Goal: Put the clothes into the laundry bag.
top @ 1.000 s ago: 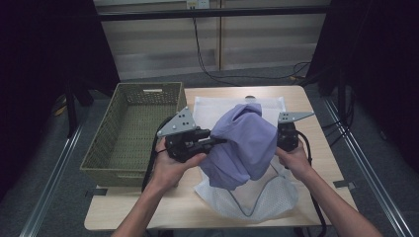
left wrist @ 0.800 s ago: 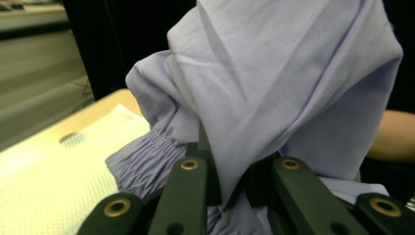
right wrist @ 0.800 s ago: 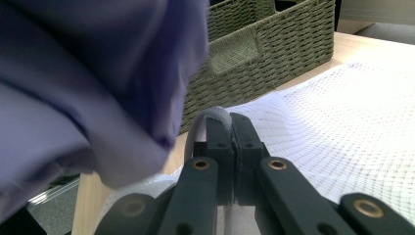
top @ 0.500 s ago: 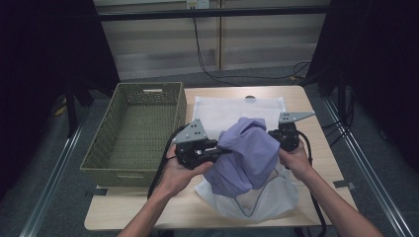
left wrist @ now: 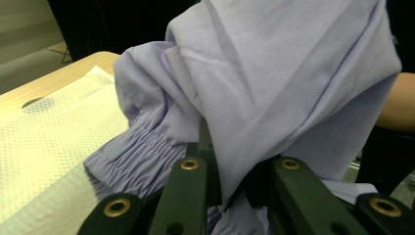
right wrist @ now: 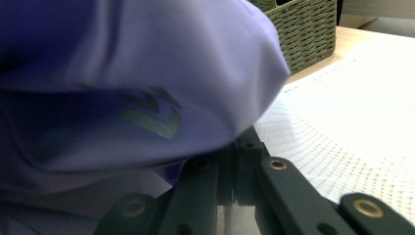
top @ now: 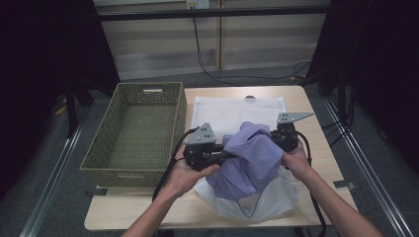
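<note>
Lavender garment [top: 249, 160] hangs bunched between the two tongs, lower than it was a second ago — over the last moments both hands have brought it down toward the worktop [top: 148, 210], and its bottom folds now reach the white mesh cloth [top: 232, 111] spread there. At the far left the wicker basket [top: 133, 131] stands where it stood, with nothing in it. Next comes the left tongs [top: 220, 155], which have dropped and drawn slightly toward the person; in the left gripper view their jaws are closed on a fold of the garment, right beside its gathered elastic cuff [left wrist: 142, 154]. In the middle the fabric slumps in a rounded heap rather than hanging tall as before. On the right, the right tongs [top: 276, 140] have barely shifted, and in the right gripper view their jaws meet with the cloth draped over them, so they look clamped on the garment near a small dark logo [right wrist: 154, 117]. Judging by the descent, the garment is being laid down — probably for spreading or folding, with both grips needed until it rests flat.
</note>
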`<action>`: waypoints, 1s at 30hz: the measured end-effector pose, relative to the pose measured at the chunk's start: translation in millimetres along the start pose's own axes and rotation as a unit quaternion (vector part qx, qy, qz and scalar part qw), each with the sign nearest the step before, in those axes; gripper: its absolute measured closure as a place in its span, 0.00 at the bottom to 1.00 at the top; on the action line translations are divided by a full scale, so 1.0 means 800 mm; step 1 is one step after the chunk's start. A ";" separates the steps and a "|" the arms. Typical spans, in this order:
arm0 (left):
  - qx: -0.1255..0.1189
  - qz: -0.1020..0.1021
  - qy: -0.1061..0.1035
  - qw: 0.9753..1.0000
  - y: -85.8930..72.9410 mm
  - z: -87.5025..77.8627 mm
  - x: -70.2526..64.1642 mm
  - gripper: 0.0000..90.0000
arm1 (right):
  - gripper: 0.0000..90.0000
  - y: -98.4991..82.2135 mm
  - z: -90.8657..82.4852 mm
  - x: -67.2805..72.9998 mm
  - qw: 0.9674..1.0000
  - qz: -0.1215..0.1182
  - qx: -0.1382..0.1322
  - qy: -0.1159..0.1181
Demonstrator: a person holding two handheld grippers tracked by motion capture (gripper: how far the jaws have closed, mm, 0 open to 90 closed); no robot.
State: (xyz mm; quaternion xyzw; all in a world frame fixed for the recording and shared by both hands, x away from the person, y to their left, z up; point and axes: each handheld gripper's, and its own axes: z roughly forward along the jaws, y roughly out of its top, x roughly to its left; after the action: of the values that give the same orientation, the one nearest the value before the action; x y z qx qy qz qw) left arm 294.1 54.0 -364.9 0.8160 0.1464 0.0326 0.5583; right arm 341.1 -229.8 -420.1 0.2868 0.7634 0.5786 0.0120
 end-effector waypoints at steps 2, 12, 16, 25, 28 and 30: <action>-0.004 0.002 -0.005 1.000 0.002 0.002 -0.004 0.91 | 0.99 0.000 0.000 0.000 1.000 0.002 0.000 0.000; 0.042 -0.002 -0.013 0.999 -0.023 0.033 -0.004 0.91 | 0.99 0.000 0.000 0.001 1.000 -0.001 0.000 -0.001; 0.081 -0.008 -0.009 0.997 -0.044 0.054 0.001 0.91 | 0.99 -0.001 0.001 0.001 1.000 -0.001 0.004 -0.001; 0.124 -0.015 0.003 0.992 -0.071 0.075 0.009 0.91 | 0.99 -0.001 0.003 0.003 1.000 -0.003 0.008 0.000; 0.131 -0.020 0.010 0.991 -0.077 0.077 0.016 0.91 | 0.99 -0.001 0.003 0.004 1.000 -0.005 0.010 0.000; 0.139 -0.023 0.012 0.990 -0.083 0.080 0.018 0.91 | 0.99 -0.001 0.004 0.005 1.000 -0.005 0.011 0.000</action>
State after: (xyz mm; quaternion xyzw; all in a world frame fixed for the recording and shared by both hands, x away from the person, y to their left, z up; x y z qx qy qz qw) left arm 308.5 22.2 -451.4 0.8819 0.1744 0.0086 0.4379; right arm 338.9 -225.7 -420.5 0.2829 0.7712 0.5702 0.0123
